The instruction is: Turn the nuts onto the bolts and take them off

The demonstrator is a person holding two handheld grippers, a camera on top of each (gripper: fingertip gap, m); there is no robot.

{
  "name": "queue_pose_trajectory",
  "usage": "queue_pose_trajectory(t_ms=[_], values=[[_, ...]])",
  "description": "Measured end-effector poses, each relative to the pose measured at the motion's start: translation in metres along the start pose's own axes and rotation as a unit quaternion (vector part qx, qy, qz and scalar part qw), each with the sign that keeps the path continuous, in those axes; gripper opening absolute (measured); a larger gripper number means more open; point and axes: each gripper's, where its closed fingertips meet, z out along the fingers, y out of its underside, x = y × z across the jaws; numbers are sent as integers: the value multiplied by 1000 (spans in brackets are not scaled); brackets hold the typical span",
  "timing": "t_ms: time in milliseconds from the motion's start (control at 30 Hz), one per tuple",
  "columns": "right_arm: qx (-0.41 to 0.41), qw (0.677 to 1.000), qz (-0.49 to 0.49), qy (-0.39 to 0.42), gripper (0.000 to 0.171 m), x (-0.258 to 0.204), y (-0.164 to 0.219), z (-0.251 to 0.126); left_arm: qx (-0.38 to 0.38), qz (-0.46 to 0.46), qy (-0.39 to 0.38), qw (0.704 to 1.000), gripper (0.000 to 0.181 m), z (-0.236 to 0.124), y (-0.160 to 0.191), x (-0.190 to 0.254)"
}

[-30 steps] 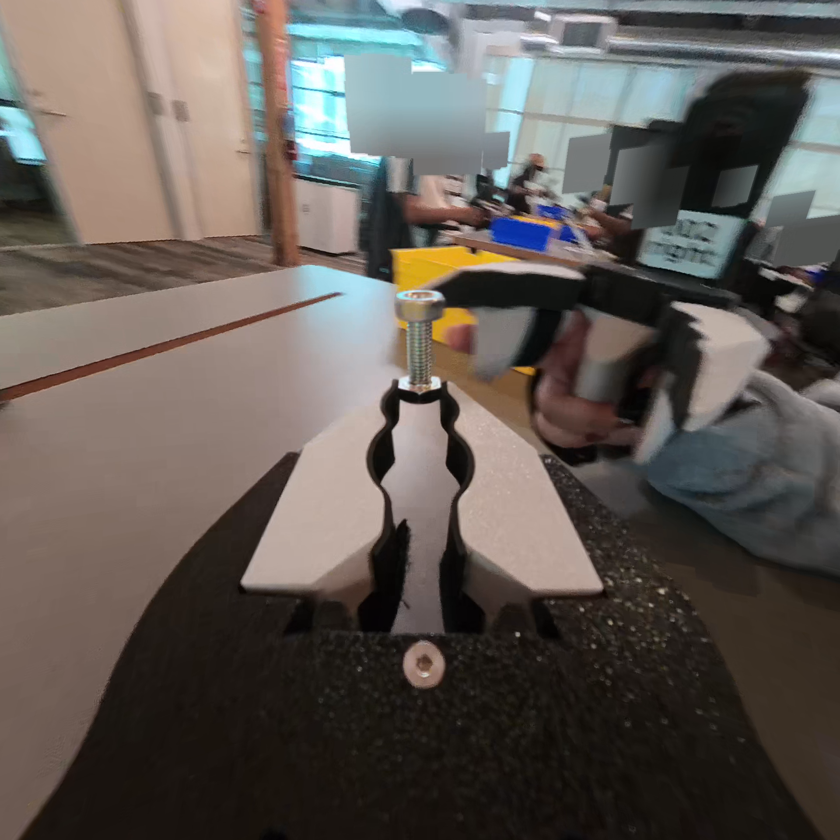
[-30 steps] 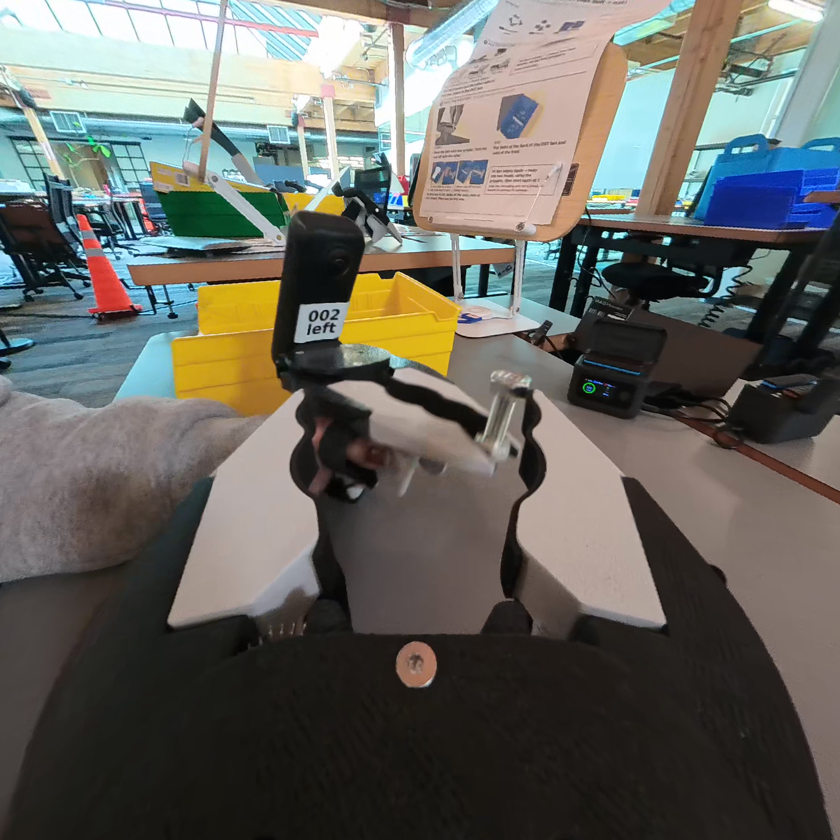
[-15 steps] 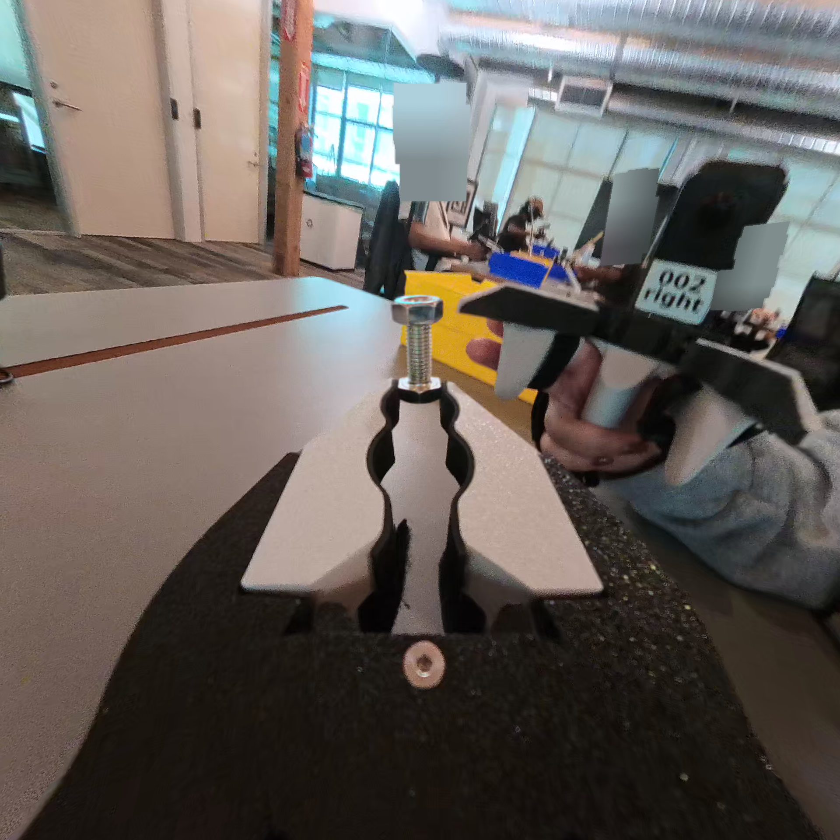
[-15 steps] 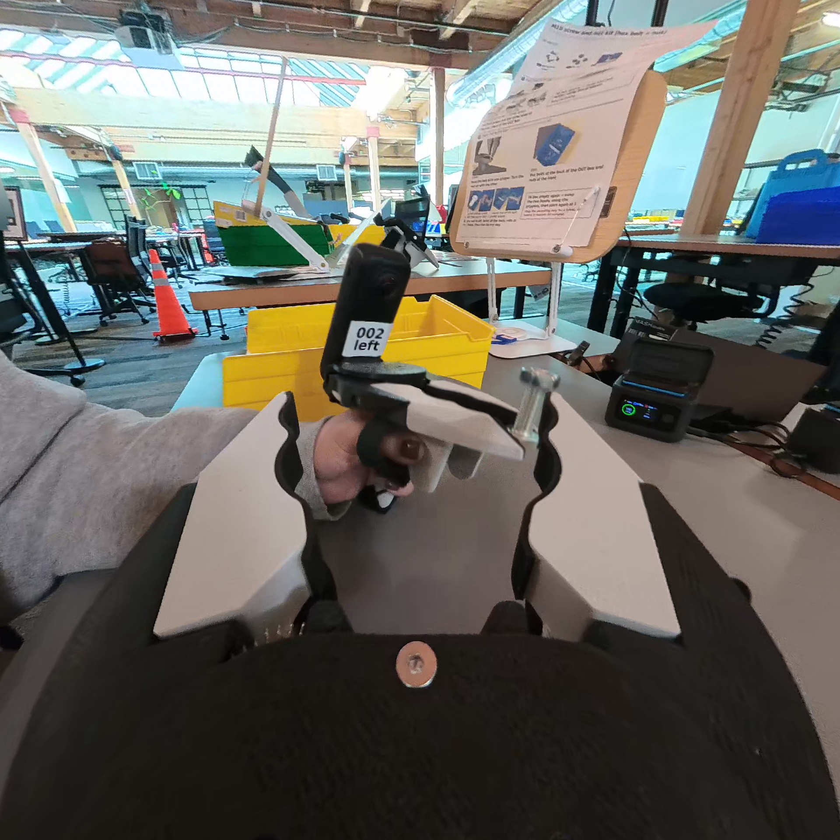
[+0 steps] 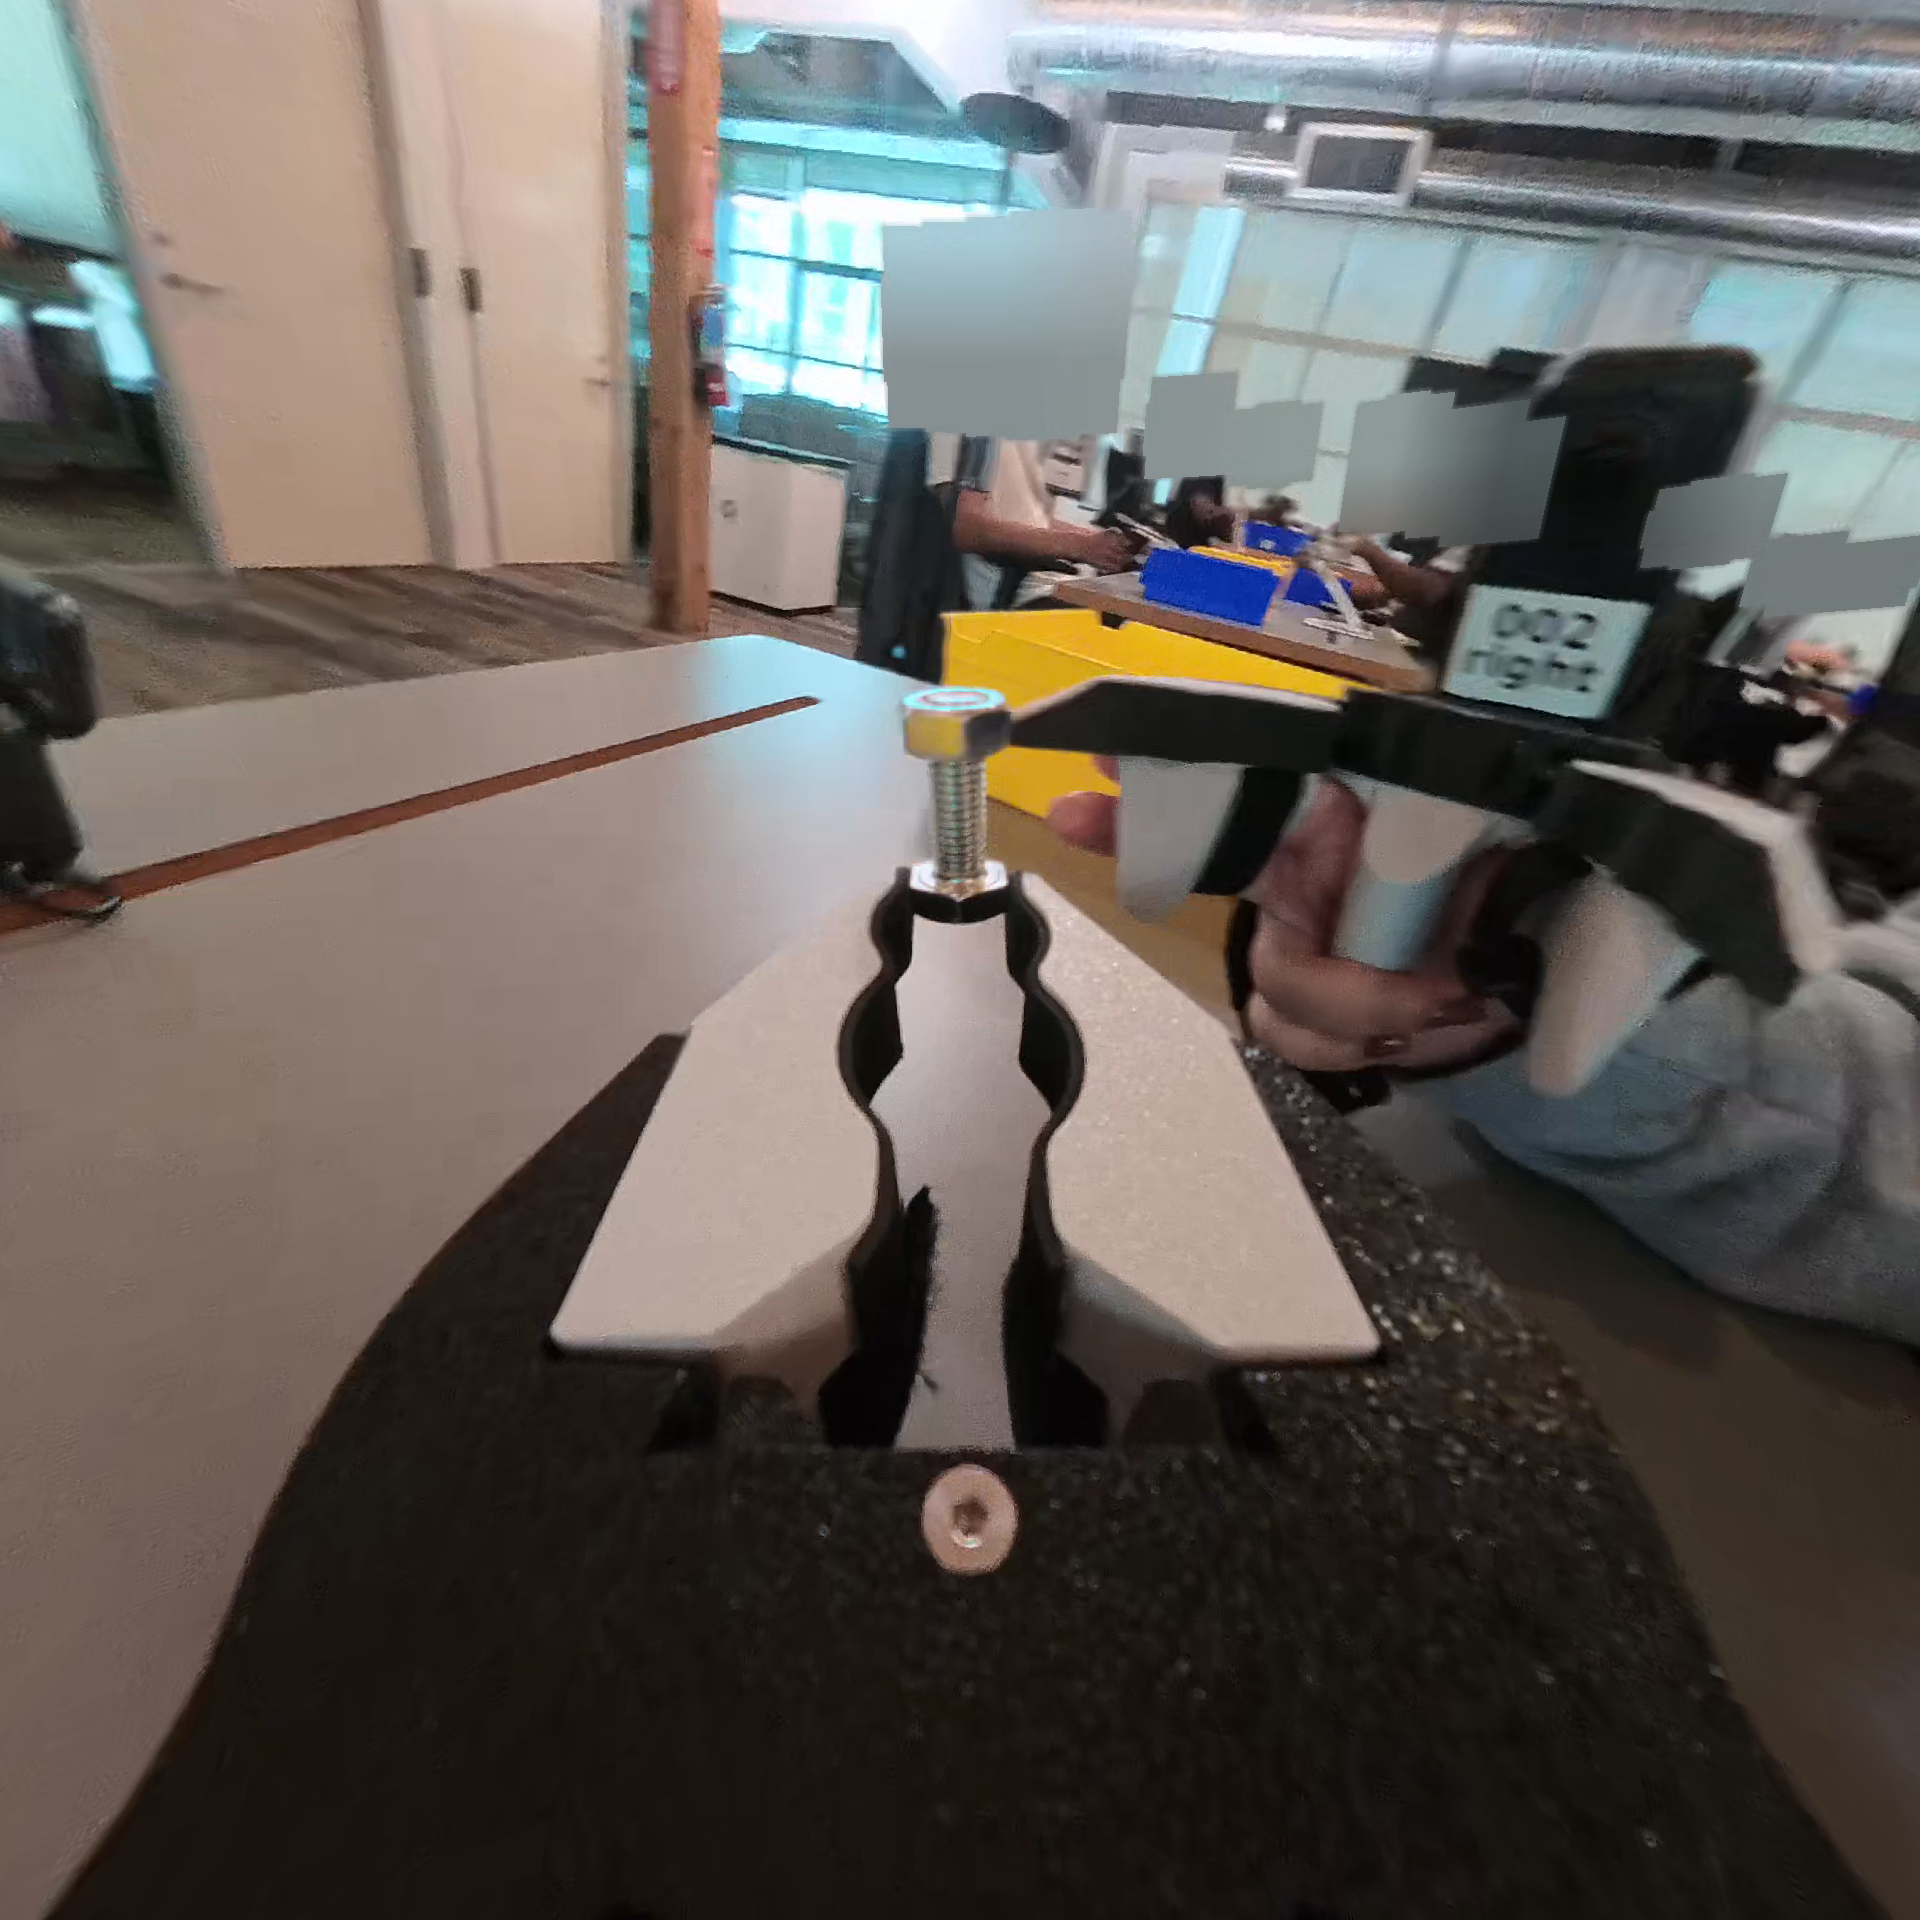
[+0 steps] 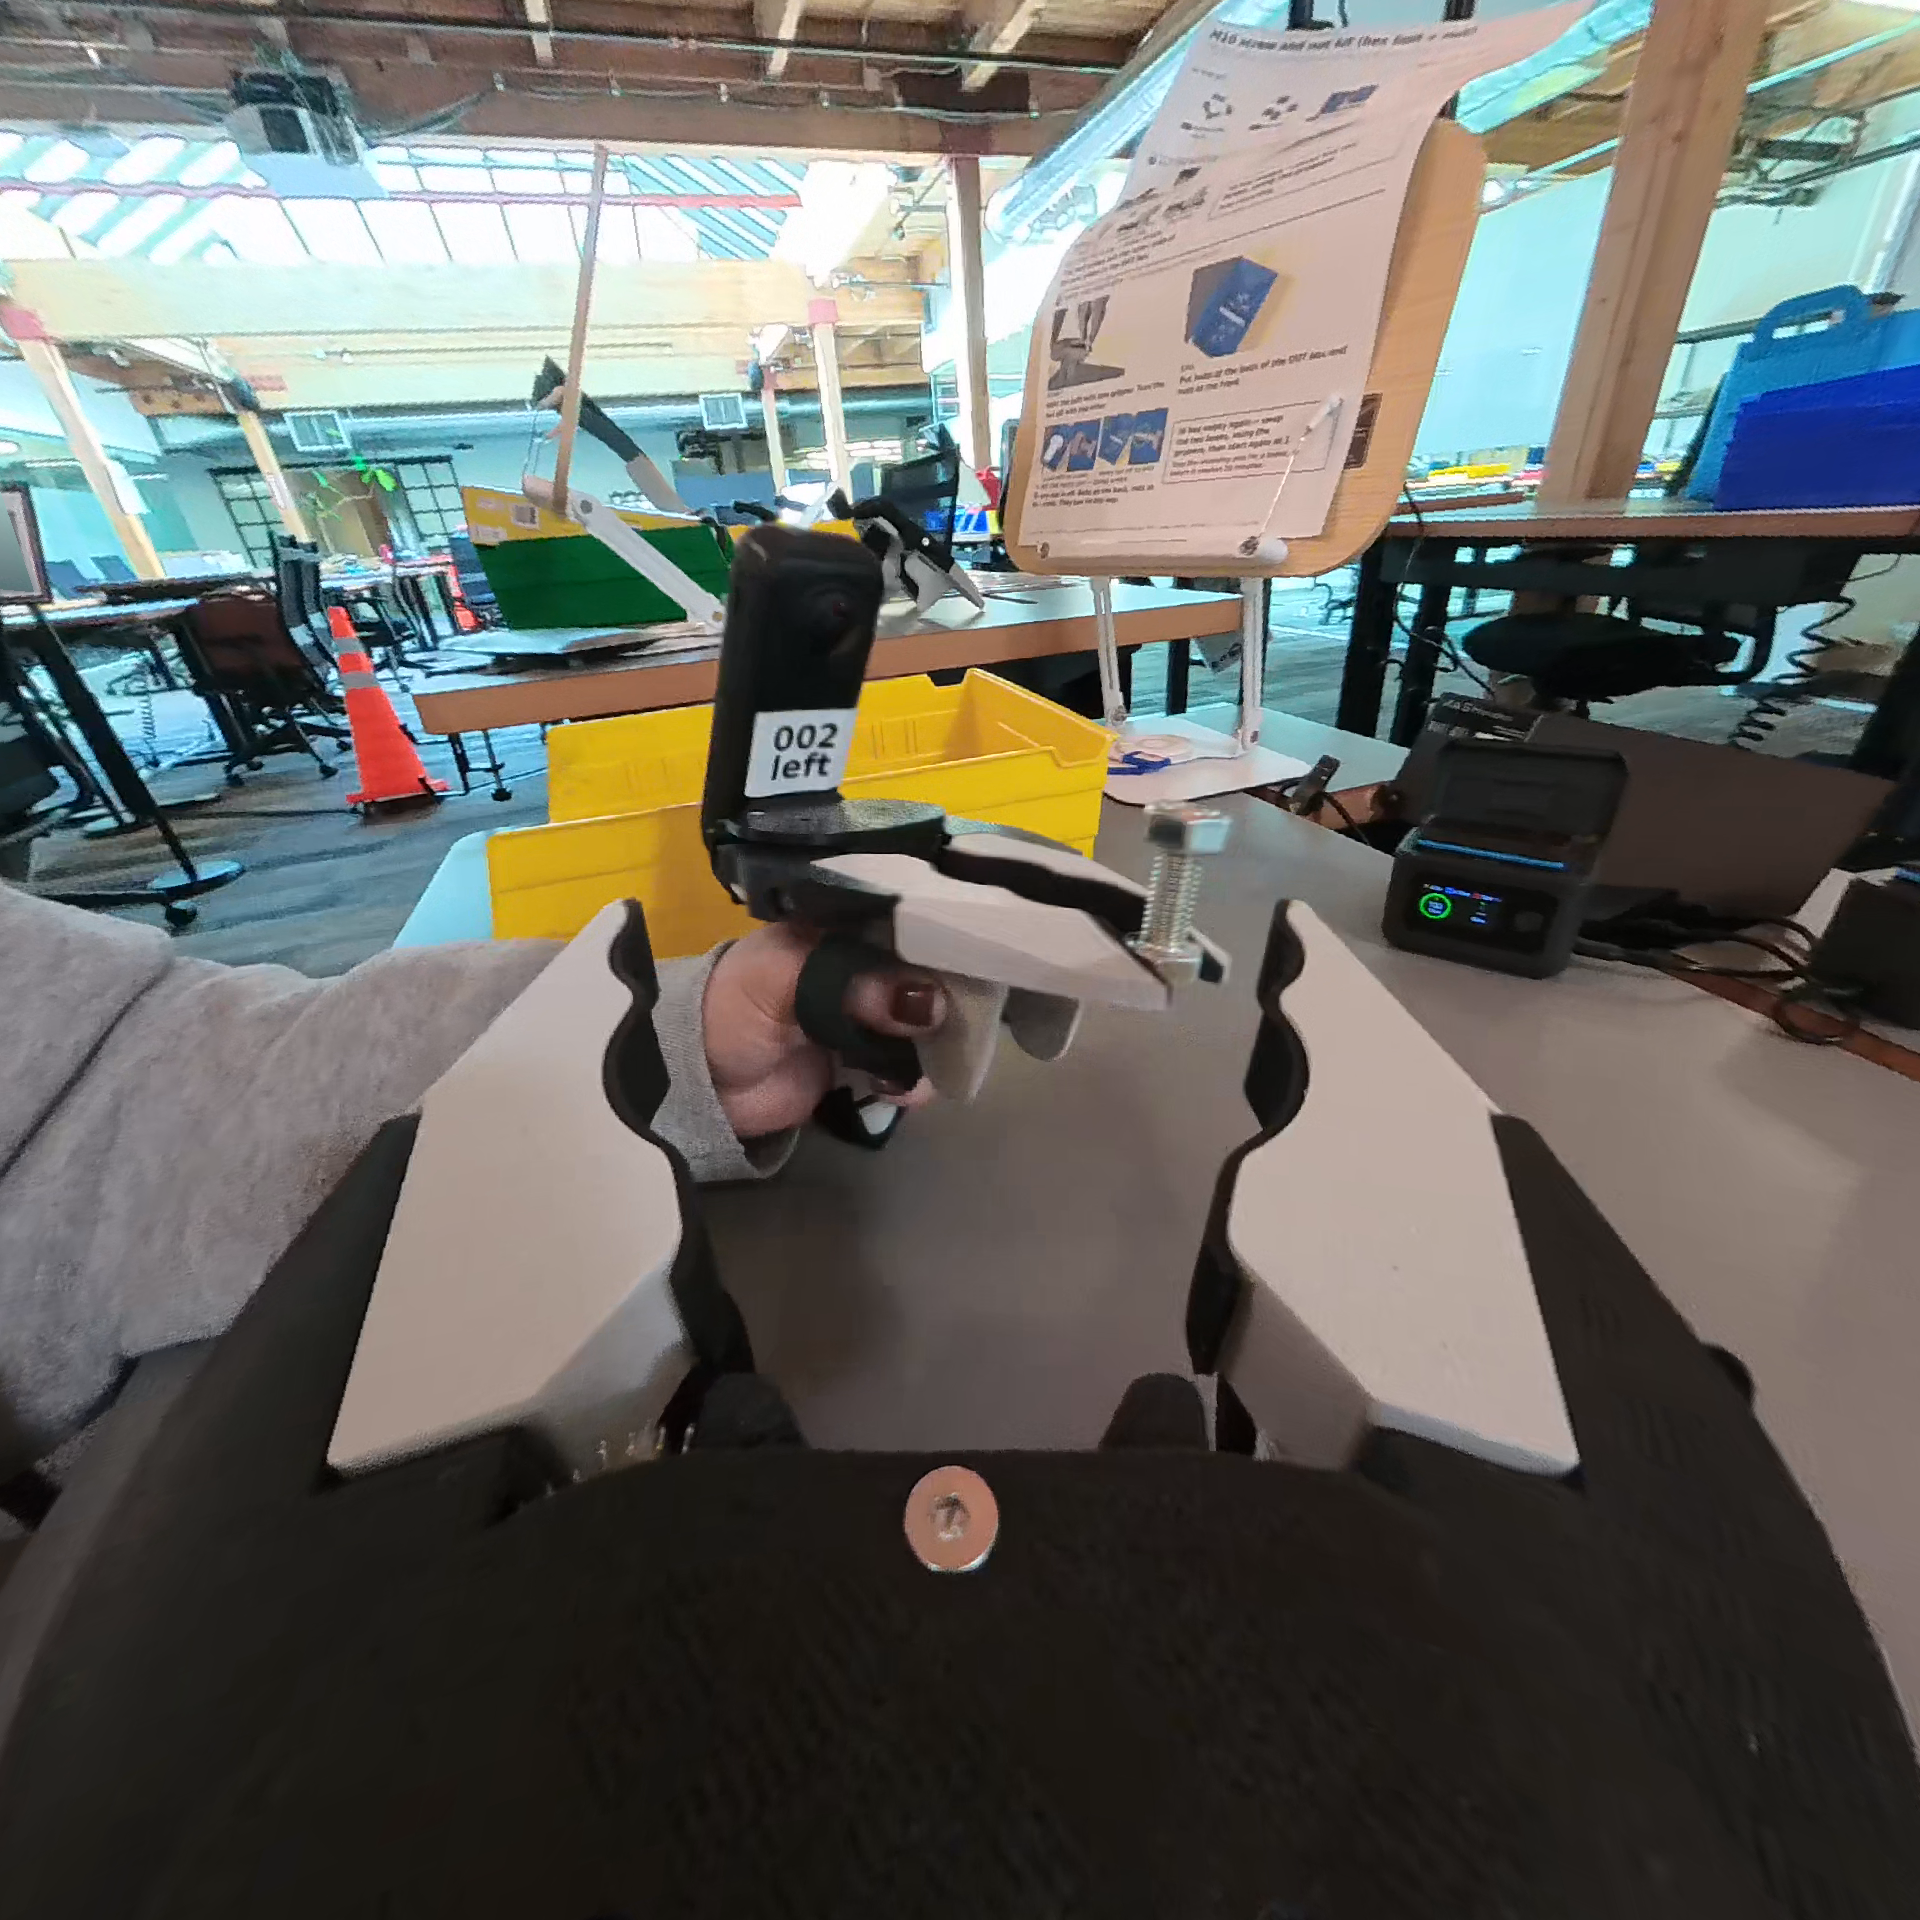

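Setting: open workshop; grey desk (image 5: 312, 1039) carries the work.
Left claw (image 5: 957, 902): fingers drawn together, clamped on the nut (image 5: 957, 883) at their tips.
Bolt (image 5: 954, 790): upright, threaded shank rising out of the nut, hex head on top, held above the desk.
Right claw (image 6: 956, 1039): fingers spread wide apart, nothing between them; in the left wrist view one fingertip (image 5: 1049, 724) reaches the bolt head from the side; contact cannot be confirmed.
Hands: each grips a claw handle; grey sleeves.
Beyond: yellow bin (image 6: 935, 769) at the desk's far edge; small black device with lit screen (image 6: 1496, 894) to the right; board with instruction sheet (image 6: 1226, 343) on a stand.
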Motion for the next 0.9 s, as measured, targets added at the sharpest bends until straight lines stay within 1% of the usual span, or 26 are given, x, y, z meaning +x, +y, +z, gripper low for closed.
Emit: queue_pose_trajectory(t_ms=[67,133,167,233,300,367,400,467,533,600,633,700,800,867,900], values=[[-1,1000,-4,1,117,-1,1,2,-14,25,66,997,15,5,3,26],[-1,1000,-4,-7,118,-5,2,4,-43,43,115,991,16,13,13,50],[-2,1000,-6,-11,118,-7,3,4,-50,47,125,990,16,15,16,55],[-2,1000,-12,-19,117,-12,3,5,-45,45,98,993,16,17,15,47],[6,1000,-19,-17,120,-12,-1,4,-23,21,43,999,16,9,6,23],[6,1000,-16,-21,112,-11,-2,2,0,-13,-19,1000,16,-2,-2,-8],[6,1000,-12,-15,113,-9,-2,2,5,-19,-26,999,16,-6,-3,-14],[3,1000,-13,-7,116,-6,1,3,2,-5,1,1000,16,-6,-4,-5],[-2,1000,-11,-10,116,-7,4,5,-5,13,82,997,15,2,-2,28],[-5,1000,-12,-17,117,-11,5,7,-44,30,129,990,15,10,11,50],[-6,1000,-14,-19,117,-13,6,8,-59,38,144,987,16,13,17,58],[-8,1000,-18,-23,116,-16,7,9,-63,31,159,985,16,16,21,65],[-11,999,-23,-26,117,-18,8,11,-42,12,143,989,16,11,12,53],[-11,1000,-23,-17,121,-15,8,10,-33,0,100,994,15,6,8,31],[-11,1000,-22,-15,121,-13,8,9,-31,-7,61,998,16,4,7,16]])
